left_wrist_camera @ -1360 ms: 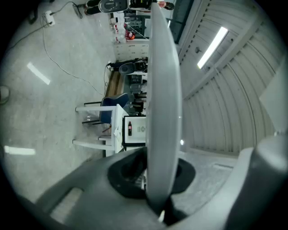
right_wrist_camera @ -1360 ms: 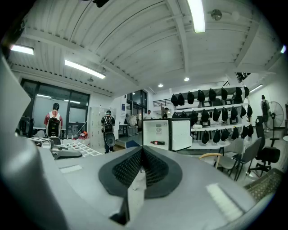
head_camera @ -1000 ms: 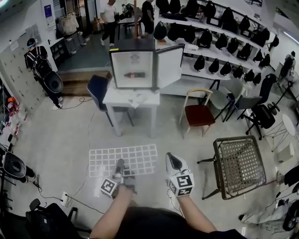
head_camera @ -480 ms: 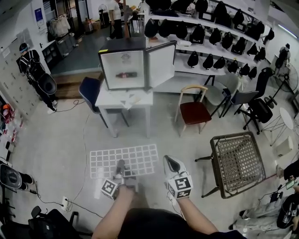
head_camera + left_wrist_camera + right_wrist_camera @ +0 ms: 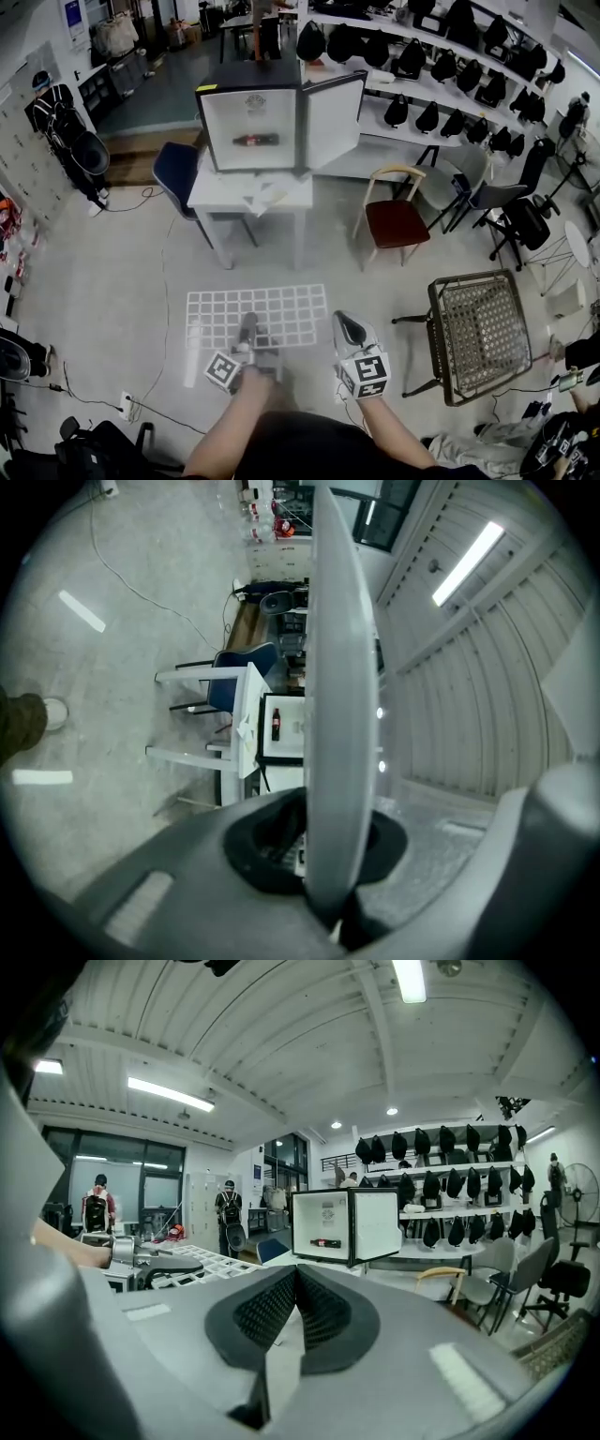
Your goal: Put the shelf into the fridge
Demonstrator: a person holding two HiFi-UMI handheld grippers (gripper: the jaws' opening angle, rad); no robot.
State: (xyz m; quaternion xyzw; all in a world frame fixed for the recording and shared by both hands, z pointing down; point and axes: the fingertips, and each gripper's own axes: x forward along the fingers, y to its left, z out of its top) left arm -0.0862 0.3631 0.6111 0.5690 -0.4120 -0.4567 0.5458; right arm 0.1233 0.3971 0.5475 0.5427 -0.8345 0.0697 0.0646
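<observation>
A white wire-grid shelf [image 5: 251, 316] hangs flat above the floor in front of me, and my left gripper [image 5: 247, 330] is shut on its near edge. In the left gripper view the shelf [image 5: 334, 667] shows edge-on as a pale band rising from between the jaws of the left gripper [image 5: 323, 855]. To the right of the shelf, my right gripper [image 5: 348, 326] holds nothing, and its pads [image 5: 319, 1309] meet. The small fridge [image 5: 253, 127] stands ahead on a white table [image 5: 230, 197], door [image 5: 332, 121] swung open, with a cola bottle [image 5: 255, 140] inside.
A blue chair [image 5: 176, 173] sits left of the table and a wooden chair [image 5: 396, 220] right of it. A woven-top stool [image 5: 480, 333] stands close on my right. Shelves of dark helmets [image 5: 441, 56] line the back wall. Cables [image 5: 159, 309] trail on the floor.
Both grippers and the shelf have moved forward toward the fridge, which now looks nearer and more centred. The left gripper's hold on the shelf is the same.
</observation>
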